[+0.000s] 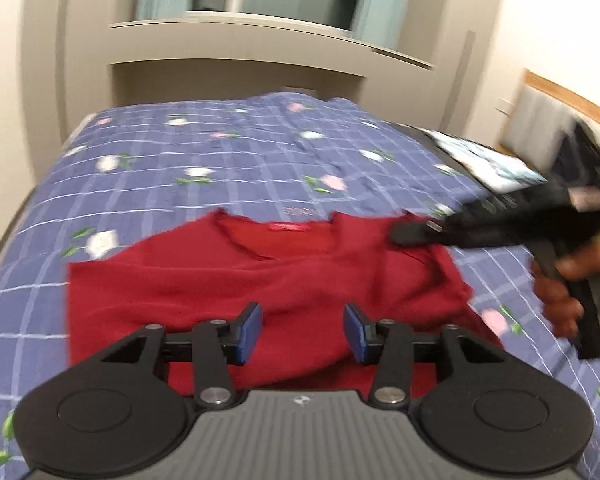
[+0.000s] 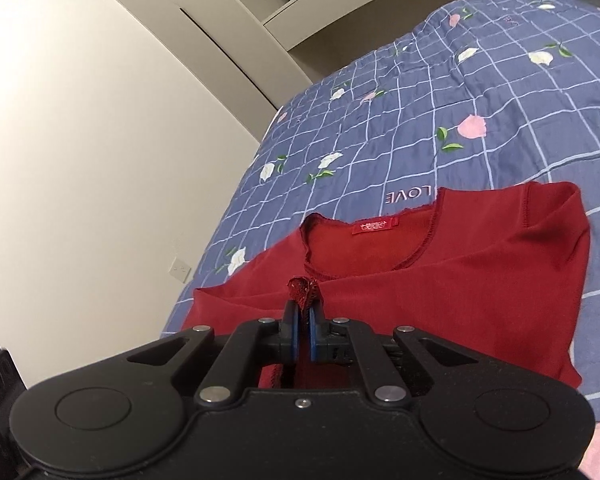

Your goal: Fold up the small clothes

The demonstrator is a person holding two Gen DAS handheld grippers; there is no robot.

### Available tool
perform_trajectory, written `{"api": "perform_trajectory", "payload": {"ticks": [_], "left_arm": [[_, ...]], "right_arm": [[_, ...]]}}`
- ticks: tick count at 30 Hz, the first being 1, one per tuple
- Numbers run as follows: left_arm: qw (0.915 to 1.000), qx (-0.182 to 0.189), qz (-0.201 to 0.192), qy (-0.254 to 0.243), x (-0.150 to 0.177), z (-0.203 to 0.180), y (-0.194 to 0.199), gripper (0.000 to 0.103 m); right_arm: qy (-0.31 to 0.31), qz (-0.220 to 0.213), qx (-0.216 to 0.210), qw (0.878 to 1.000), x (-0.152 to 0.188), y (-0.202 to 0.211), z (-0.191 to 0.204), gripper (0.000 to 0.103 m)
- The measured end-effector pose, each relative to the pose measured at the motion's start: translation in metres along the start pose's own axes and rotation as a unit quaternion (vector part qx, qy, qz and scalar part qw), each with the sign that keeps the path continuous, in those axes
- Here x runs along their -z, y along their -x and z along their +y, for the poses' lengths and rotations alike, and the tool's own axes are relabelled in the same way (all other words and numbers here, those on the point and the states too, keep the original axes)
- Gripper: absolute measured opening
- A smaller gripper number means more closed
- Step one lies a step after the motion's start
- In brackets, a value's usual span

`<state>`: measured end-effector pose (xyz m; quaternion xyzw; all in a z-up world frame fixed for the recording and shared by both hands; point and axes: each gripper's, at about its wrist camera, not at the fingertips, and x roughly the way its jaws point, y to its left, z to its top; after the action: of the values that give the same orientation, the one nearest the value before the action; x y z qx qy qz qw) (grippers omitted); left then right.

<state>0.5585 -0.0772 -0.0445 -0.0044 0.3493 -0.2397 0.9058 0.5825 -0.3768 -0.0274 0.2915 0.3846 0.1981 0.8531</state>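
Red top spread on the checked bedspread, one gripper free and one clamped.

Left wrist view: the left gripper (image 1: 302, 330) stands part open above the red top (image 1: 260, 280), its blue pads (image 1: 253, 325) apart with nothing pressed between them. The top lies on the blue checked bedspread (image 1: 220, 152), collar away from the camera. At right, a hand (image 1: 572, 280) holds the right gripper (image 1: 404, 236), whose tips sit at the top's far right edge; this side is blurred.
Right wrist view: the right gripper (image 2: 302, 334) is closed, pinching a small fold of the red top (image 2: 440, 288), the fabric bunched just beyond its tips. The collar label (image 2: 373, 226) faces up.
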Motion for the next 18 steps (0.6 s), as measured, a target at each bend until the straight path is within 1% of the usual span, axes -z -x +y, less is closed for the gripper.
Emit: {"api": "perform_trajectory", "payload": {"ticks": [4,7,9,11,15,18], "left_arm": [[0.9985,-0.046,0.000,0.029,-0.006,0.023,0.003,0.055],[0.9967,-0.074,0.003,0.033,-0.012,0.035,0.001,0.057],[0.9956,-0.088,-0.006,0.030,-0.017,0.043,0.001,0.062],[0.9938,-0.106,-0.016,0.029,-0.023,0.050,0.003,0.063],[0.9915,-0.120,-0.030,0.040,-0.033,0.064,0.004,0.063],[0.9927,-0.111,-0.031,0.036,-0.037,0.069,-0.006,0.063]], "right_arm": [[0.001,-0.002,0.008,1.000,0.010,-0.001,-0.003,0.005],[-0.005,-0.008,0.012,1.000,0.011,0.002,-0.007,0.005],[-0.005,-0.016,0.011,1.000,0.007,0.007,-0.008,0.004],[-0.005,-0.027,0.008,1.000,0.000,0.016,-0.007,0.004],[-0.003,-0.053,0.008,0.999,-0.016,0.036,-0.009,0.004],[-0.001,-0.056,0.025,0.998,-0.023,0.042,-0.017,0.004]]}}
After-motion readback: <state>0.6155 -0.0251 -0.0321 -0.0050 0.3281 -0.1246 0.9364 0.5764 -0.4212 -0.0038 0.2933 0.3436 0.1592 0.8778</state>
